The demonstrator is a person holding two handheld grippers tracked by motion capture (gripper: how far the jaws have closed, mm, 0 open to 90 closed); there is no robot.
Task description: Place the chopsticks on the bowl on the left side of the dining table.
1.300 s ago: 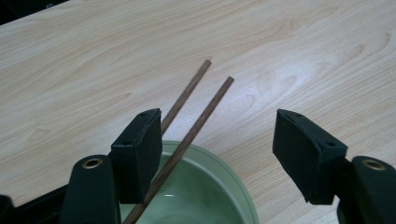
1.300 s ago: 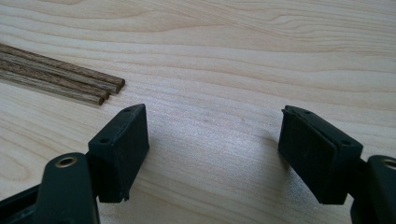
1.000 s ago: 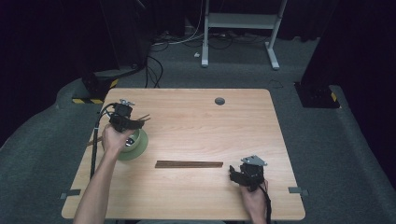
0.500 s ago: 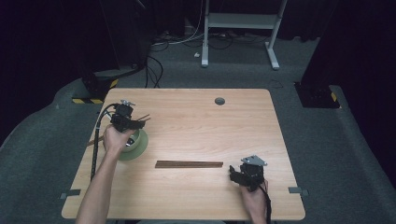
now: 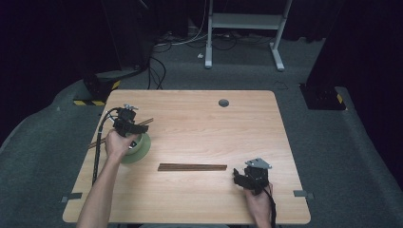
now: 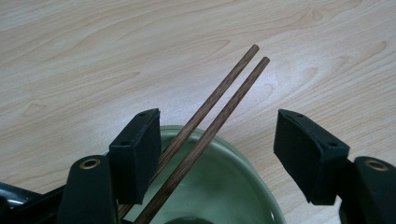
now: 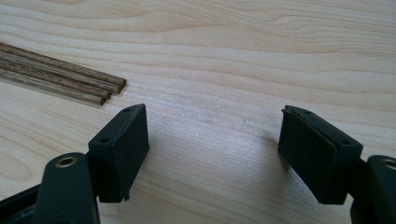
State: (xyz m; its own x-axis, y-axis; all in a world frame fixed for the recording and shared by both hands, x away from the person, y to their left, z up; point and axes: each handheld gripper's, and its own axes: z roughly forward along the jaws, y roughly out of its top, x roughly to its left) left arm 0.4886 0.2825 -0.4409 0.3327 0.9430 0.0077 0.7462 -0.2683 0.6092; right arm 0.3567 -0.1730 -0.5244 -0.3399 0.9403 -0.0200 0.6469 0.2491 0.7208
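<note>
High view: left gripper (image 5: 127,124) over green bowl (image 5: 141,147) at table's (image 5: 199,118) left side, jaws spread wide. Left gripper view: two chopsticks (image 6: 212,119) lie across bowl rim, long axis slanting up-right between jaws, close against left jaw, no pinch. Right gripper (image 5: 251,176) low near right edge, jaws spread, nothing between. Remaining chopstick bundle (image 5: 192,167) lies flat, left-right axis, just left of right gripper. Right hand nearer for next pick.

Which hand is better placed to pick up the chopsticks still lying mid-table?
The right. The right gripper sits just off the near end of the loose chopsticks, jaws open and empty. The left gripper is over the green bowl, open around the pair of chopsticks resting there.
</note>
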